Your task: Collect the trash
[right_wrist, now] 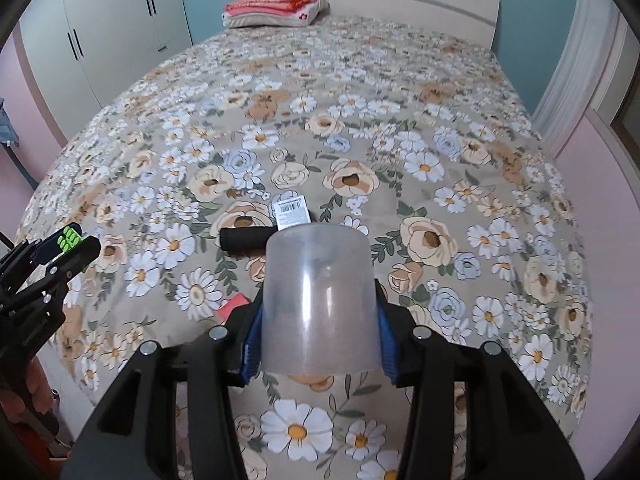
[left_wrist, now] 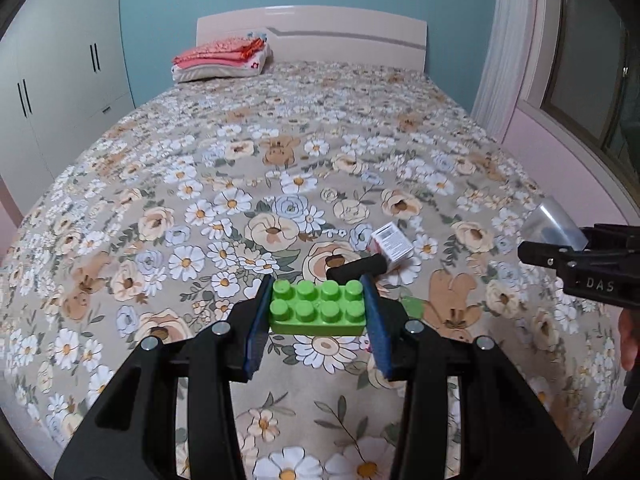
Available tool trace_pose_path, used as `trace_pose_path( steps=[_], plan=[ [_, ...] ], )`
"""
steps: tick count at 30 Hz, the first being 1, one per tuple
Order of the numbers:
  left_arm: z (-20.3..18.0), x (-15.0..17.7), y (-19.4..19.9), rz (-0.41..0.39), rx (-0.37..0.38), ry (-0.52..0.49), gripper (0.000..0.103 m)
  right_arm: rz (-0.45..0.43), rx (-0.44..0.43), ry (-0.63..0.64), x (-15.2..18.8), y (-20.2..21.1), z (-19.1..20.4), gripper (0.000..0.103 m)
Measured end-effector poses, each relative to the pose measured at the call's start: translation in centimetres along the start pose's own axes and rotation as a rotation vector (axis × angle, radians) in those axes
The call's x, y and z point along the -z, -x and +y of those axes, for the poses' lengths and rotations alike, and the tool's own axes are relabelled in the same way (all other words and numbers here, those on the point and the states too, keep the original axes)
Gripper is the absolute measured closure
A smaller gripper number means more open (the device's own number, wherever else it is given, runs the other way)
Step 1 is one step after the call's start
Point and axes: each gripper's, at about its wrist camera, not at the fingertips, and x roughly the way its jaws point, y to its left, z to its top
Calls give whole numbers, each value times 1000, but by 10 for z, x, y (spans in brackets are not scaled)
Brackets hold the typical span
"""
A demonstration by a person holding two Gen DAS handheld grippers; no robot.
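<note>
My left gripper is shut on a green toy brick and holds it above the floral bed. It also shows in the right wrist view at the far left. My right gripper is shut on a translucent plastic cup, mouth pointing away. The cup also shows in the left wrist view at the right edge. On the bed lie a black foam cylinder, a small white box with a barcode and a red scrap.
Folded red and pink bedding lies on a pillow by the headboard. A white wardrobe stands on the left. A curtain and window are on the right. A green patch shows beside my left gripper's right finger.
</note>
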Motion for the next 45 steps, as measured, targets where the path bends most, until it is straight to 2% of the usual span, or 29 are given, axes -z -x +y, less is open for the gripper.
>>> trace_pose_path(
  steps=[10, 18, 21, 31, 45],
  plan=[
    [-25, -5, 110, -127, -27, -51, 59, -113, 6, 47, 28, 91, 14, 54],
    [-40, 5, 189, -214, -41, -60, 59, -196, 10, 88, 58, 159, 25, 54],
    [-44, 16, 218, -263, -90, -75, 59, -230, 7, 101, 73, 185, 30, 54],
    [-49, 57, 274, -307, -125, -77, 59, -292, -13, 164, 129, 230, 52, 54],
    [-40, 131, 323, -337, -192, -94, 59, -330, -52, 230, 204, 258, 74, 54]
  ],
)
